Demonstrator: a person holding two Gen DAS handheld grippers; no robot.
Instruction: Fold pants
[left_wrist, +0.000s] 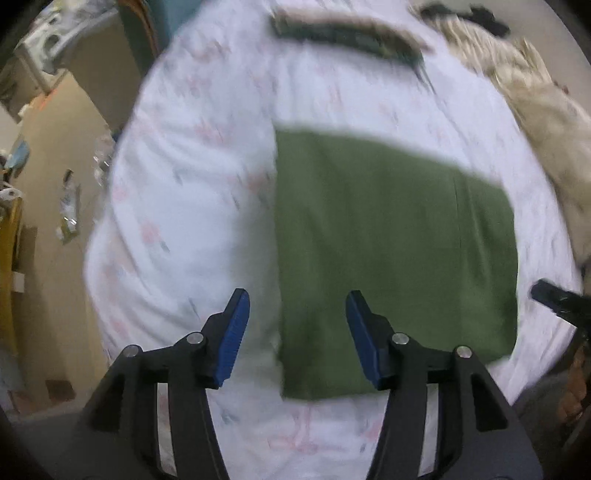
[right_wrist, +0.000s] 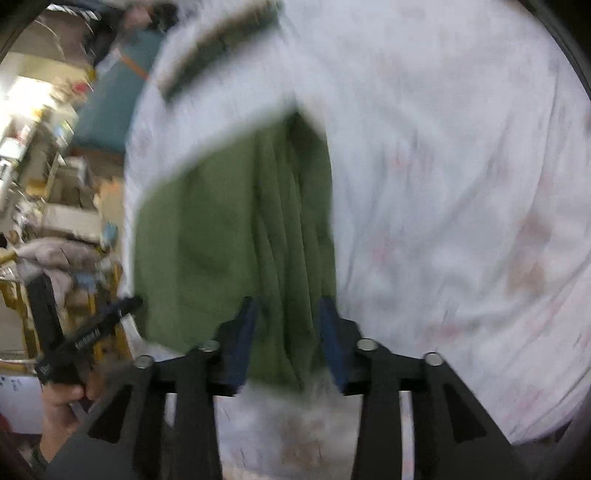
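Note:
Green pants (left_wrist: 395, 251) lie folded into a flat rectangle on a white bed sheet (left_wrist: 192, 192) with faint pink print. My left gripper (left_wrist: 297, 306) is open and empty, hovering above the pants' near left edge. In the right wrist view the pants (right_wrist: 221, 240) show creased folds along their right side. My right gripper (right_wrist: 286, 314) is open, its blue fingers (right_wrist: 242, 332) straddling the near edge of the pants without closing on them. The right gripper also shows at the right edge of the left wrist view (left_wrist: 557, 299). Both views are motion-blurred.
Another dark green folded garment (left_wrist: 343, 35) lies at the far side of the bed. A crumpled beige blanket (left_wrist: 535, 110) sits at the far right. The bed's left edge drops to a floor with clutter (left_wrist: 70, 206). Shelves and furniture (right_wrist: 48, 177) stand left.

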